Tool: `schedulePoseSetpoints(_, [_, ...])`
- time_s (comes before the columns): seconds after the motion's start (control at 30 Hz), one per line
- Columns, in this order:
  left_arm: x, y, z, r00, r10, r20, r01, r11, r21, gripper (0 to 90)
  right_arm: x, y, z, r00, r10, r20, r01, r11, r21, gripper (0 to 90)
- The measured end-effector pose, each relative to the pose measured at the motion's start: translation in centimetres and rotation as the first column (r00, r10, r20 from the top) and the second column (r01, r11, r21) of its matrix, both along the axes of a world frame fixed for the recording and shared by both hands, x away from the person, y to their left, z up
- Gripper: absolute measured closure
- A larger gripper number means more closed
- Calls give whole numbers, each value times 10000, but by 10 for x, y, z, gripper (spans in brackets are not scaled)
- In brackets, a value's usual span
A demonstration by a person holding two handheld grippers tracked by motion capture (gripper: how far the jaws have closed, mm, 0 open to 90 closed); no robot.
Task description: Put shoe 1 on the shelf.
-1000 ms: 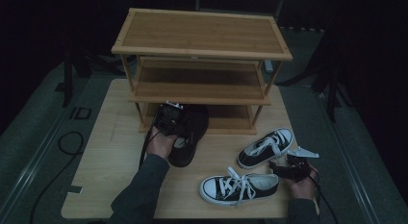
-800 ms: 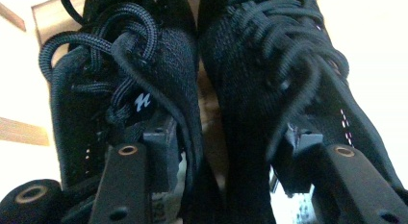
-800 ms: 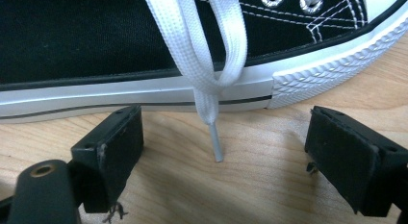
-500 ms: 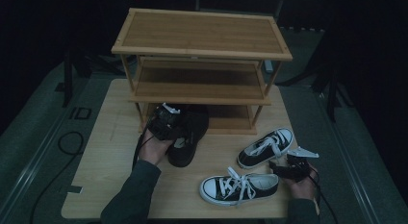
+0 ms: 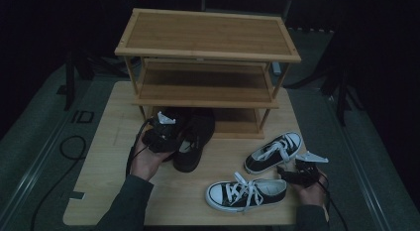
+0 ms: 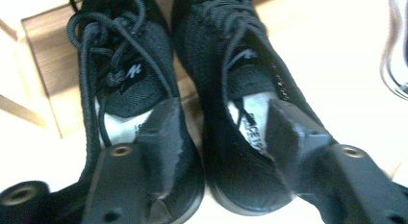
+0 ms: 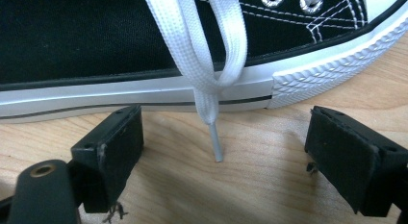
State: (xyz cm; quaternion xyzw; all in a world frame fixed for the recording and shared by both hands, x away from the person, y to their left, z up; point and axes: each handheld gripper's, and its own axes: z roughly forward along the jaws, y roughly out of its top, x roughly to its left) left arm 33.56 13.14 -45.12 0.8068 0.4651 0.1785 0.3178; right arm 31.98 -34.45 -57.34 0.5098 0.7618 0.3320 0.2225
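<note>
High view, entry one: rack (image 5: 208, 35), wooden, three tiers, taken as our landmark. Black shoes (image 5: 190, 137), a pair, lay side by side at the rack's front, toes pushed under its lowest tier, heels toward us; long axes ran front to back. Left gripper (image 5: 166, 129) hung over their heels, with its jaws spread; we noted they had just been opening, with the heel of one shoe (image 6: 250, 123) between them but not pressed. We judged these shoes soft knit, light, yielding under a squeeze; the stiffer heel collar looked to us the best place to pinch.

Entry two: two black sneakers, white soles and laces. One (image 5: 274, 151) lay before the rack's right leg, toe angled toward the rack. The other (image 5: 246, 192) lay farther from the rack, long axis across the table, toe to the left. Canvas, rubber rim; firm at the sole, we judged.

Entry three: right gripper (image 5: 296, 175), beside that second sneaker, with jaws spread wide, gripping nothing; a lace tip (image 7: 216, 147) lay between them.
</note>
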Motion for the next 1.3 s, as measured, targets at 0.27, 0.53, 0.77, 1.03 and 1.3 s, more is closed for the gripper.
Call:
schedulePoseSetpoints(0.27, [-16, 7, 5, 9993, -292, 243, 298, 9992, -250, 583, 0, 0, 0, 10000, -18, -12, 19, 10000, 17, 133])
schedulePoseSetpoints(0.53, [-26, 10, -1, 9980, -577, 254, 579, 9983, -77, 683, 0, 0, 0, 10000, -17, -15, 17, 10000, 16, 133])
schedulePoseSetpoints(0.77, [-29, 11, -12, 9972, -749, 58, 750, 9971, -84, 747, 0, 0, 0, 10000, -14, -16, 14, 10000, 16, 133])
schedulePoseSetpoints(1.03, [-30, 9, -27, 9977, -674, -122, 676, 9976, 128, 771, 0, 0, 0, 10000, -16, -15, 16, 10000, 16, 133])
schedulePoseSetpoints(1.3, [-31, 10, -45, 9973, -601, -429, 604, 9981, 69, 775, 0, 0, 0, 10000, -13, -16, 13, 10000, 9, 133])
